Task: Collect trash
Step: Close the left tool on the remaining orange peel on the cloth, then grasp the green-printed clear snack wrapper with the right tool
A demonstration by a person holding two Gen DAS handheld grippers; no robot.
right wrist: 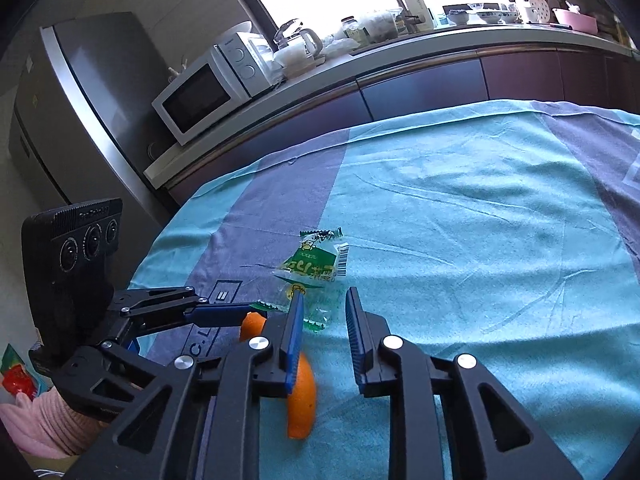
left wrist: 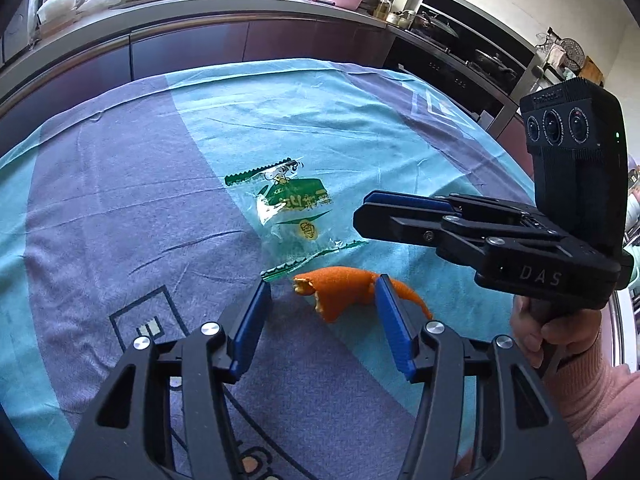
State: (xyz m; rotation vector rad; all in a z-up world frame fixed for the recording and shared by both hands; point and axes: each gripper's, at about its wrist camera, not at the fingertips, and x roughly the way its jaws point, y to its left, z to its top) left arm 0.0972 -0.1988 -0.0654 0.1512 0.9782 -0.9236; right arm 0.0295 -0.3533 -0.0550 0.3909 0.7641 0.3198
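A curled orange peel [left wrist: 344,288] lies on the soft blue-and-purple cloth [left wrist: 120,200] near the bench's front edge, beside a crinkly clear wrapper [left wrist: 292,208]. The left hand-held gripper [left wrist: 324,292] stands released around the peel. The right hand-held gripper [right wrist: 324,308] is released over the wrapper, grasping nothing.

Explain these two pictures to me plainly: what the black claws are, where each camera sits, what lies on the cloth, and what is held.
Each claw is a hand-held two-finger gripper, and a person carries one in each hand. A wide-angle camera on each gripper looks along its fingers, giving one picture per gripper. The left gripper stands open around a piece of orange peel without pinching it. The right gripper is open and empty, above a clear green-printed wrapper. A second piece of peel lies closer to that camera. Everything rests on a teal and purple cloth. Nothing is held.
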